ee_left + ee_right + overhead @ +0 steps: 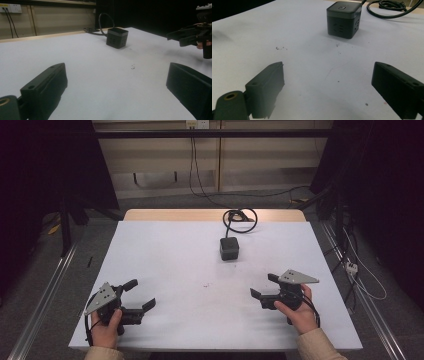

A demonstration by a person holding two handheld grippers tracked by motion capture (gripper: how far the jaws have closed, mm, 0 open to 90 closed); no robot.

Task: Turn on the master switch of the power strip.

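Black plastic jaws of the right gripper (261, 287) stand wide apart and hold nothing; the gripper rests low over the near right part of the table, aimed at the cube-shaped power socket block (229, 248). The left gripper (137, 295) sits at the near left corner, its jaws likewise spread and empty.

The socket block stands upright on the white table top (165, 255), toward the far side and a little right of centre, well apart from both grippers. Its black cable (239, 220) leaves the back and lies coiled at the far edge, on the strip of bare wood there.

Procedure, as judged from this position: the step in hand is the approach to the block. The right gripper is the nearer one.
- Advance it straight ahead, keeping the jaws spread wider than the block.
- Bring the jaws level with two opposite flat side faces, not the corners.
- Close only when the block sits centred between them.
- Allow for drag from the coiled cable when lifting.

Markings: the block's top (343, 7) carries a small rounded symbol and the sides show socket slots (338, 28); no brand name or lettering can be read.
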